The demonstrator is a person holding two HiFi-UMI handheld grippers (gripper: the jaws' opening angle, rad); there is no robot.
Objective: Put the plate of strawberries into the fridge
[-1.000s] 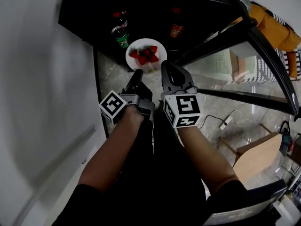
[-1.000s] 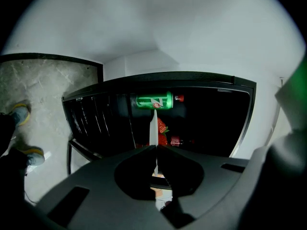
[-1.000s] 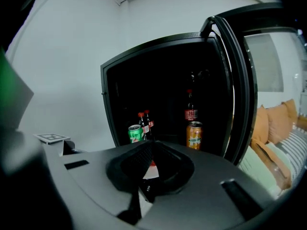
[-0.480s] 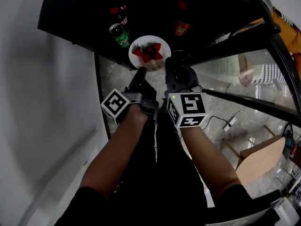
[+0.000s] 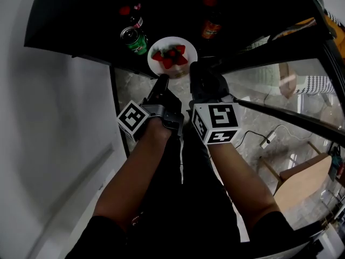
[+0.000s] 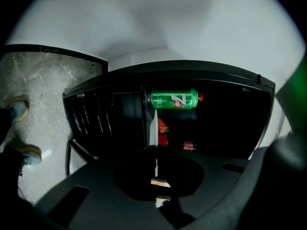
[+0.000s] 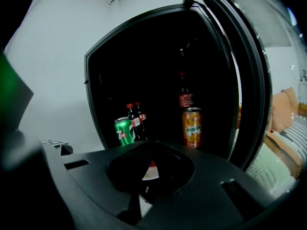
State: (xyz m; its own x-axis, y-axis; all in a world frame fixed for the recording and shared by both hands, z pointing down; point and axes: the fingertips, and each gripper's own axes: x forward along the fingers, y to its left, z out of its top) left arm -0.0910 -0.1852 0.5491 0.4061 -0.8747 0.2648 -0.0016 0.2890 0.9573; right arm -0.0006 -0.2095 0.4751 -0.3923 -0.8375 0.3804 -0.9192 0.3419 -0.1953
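A white plate (image 5: 186, 43) with red strawberries (image 5: 170, 56) hangs at the open front of a dark fridge (image 5: 81, 20), level with its shelf. My left gripper (image 5: 161, 80) is shut on the plate's near left rim, and my right gripper (image 5: 195, 69) is shut on its near right rim. In the left gripper view the plate (image 6: 152, 126) shows edge-on between the jaws of the left gripper (image 6: 154, 147), with strawberries (image 6: 163, 133) beyond. In the right gripper view a sliver of the plate (image 7: 147, 173) shows inside the right gripper (image 7: 148, 164).
Inside the fridge stand a green can (image 5: 135, 41), cola bottles (image 5: 133, 16) and an orange can (image 5: 211, 29). The glass fridge door (image 7: 242, 80) stands open at the right. A white wall (image 5: 48, 144) flanks the left, with marble floor (image 5: 126, 88) below.
Both grippers have carried the plate forward, further over the fridge shelf between the cans. Both grips on the rim are unchanged.
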